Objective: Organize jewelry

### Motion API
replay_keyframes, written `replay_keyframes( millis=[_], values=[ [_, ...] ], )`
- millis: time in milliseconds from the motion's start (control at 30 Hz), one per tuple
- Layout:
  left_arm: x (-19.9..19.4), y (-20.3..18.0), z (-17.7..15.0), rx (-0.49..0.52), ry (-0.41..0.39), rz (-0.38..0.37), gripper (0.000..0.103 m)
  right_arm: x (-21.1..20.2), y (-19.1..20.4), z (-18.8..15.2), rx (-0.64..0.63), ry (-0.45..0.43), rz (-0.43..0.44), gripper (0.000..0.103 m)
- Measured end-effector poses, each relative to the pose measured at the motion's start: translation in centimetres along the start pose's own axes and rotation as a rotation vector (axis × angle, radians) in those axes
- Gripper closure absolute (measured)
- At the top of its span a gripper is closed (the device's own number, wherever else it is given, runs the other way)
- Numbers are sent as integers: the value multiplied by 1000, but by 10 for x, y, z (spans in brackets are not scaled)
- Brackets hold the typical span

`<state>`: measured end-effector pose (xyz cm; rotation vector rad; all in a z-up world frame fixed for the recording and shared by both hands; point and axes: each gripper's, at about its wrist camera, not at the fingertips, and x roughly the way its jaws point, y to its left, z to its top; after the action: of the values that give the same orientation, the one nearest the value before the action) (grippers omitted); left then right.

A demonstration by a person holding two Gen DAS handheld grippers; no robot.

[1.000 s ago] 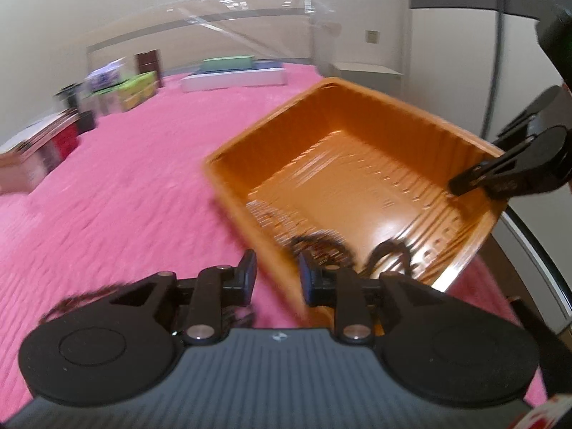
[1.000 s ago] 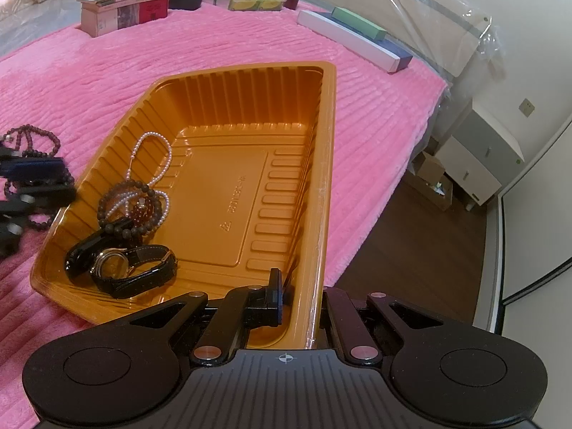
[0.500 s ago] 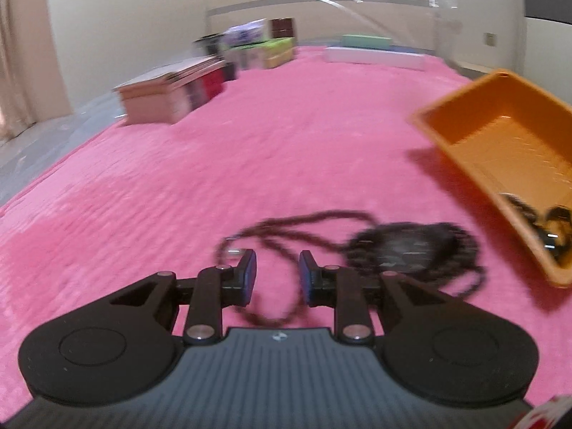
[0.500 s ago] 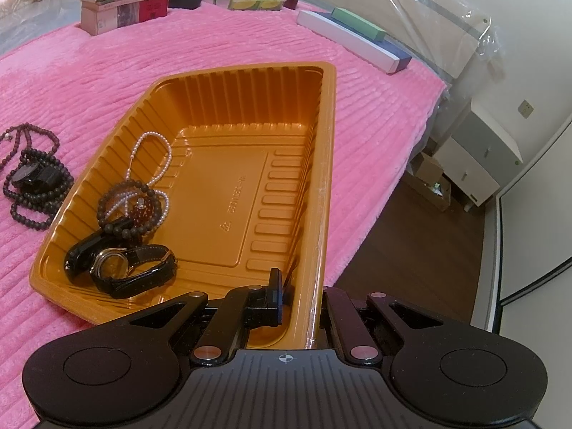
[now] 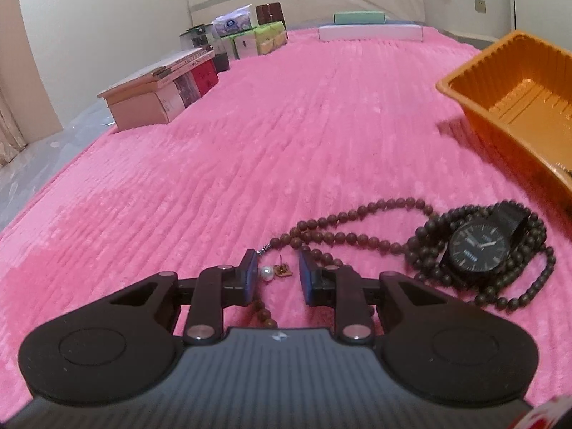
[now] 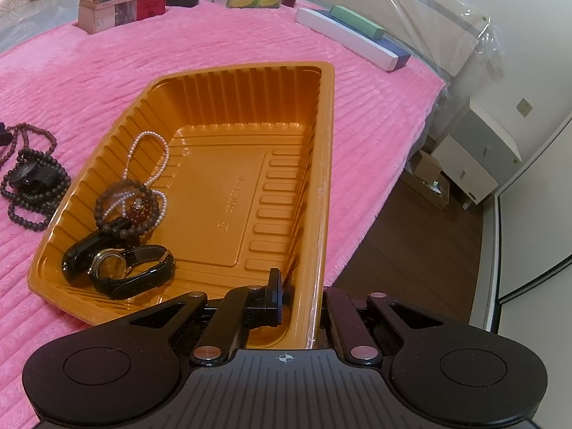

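Note:
My left gripper [image 5: 277, 279] hangs open just over the pink blanket. A pearl earring [image 5: 267, 272] with a gold stud lies between its fingers, untouched. A brown bead necklace [image 5: 357, 237] curls just beyond them. To the right a black watch [image 5: 477, 246] rests on a dark bead strand [image 5: 536, 271]. My right gripper [image 6: 311, 304] is shut on the near wall of the orange tray [image 6: 329, 143], one finger inside and one outside. Inside the tray lie a pearl necklace [image 6: 162, 164], a bead bracelet [image 6: 107, 200] and two dark-strapped watches [image 6: 118, 268].
At the far side of the blanket stand a pinkish box [image 5: 161, 96], green tissue packs [image 5: 264, 39] and a long white box [image 5: 370, 32]. The bed ends right of the tray, above a dark wooden floor [image 6: 411, 250] with a white cabinet [image 6: 475, 153].
My left gripper swung left from the tray and sank to the loose jewelry on the blanket; the earring now lies between its fingers. The right gripper and tray have not moved.

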<state>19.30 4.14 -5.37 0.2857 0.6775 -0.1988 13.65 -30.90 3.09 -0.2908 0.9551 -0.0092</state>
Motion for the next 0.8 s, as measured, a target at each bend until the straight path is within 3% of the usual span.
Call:
replay_keyframes(
  millis=[300,533,800],
  values=[
    [1,-4,-2,5,10,11,86,0,0,0,0,0,0,98],
    [-22,-11,5,-10,-30,2,86,1,0,-1,1,-1,-1,98],
    [-60,-50,37,-22,-126,-128,86,1,-1,-1,1,-2,-1,98]
  ],
)
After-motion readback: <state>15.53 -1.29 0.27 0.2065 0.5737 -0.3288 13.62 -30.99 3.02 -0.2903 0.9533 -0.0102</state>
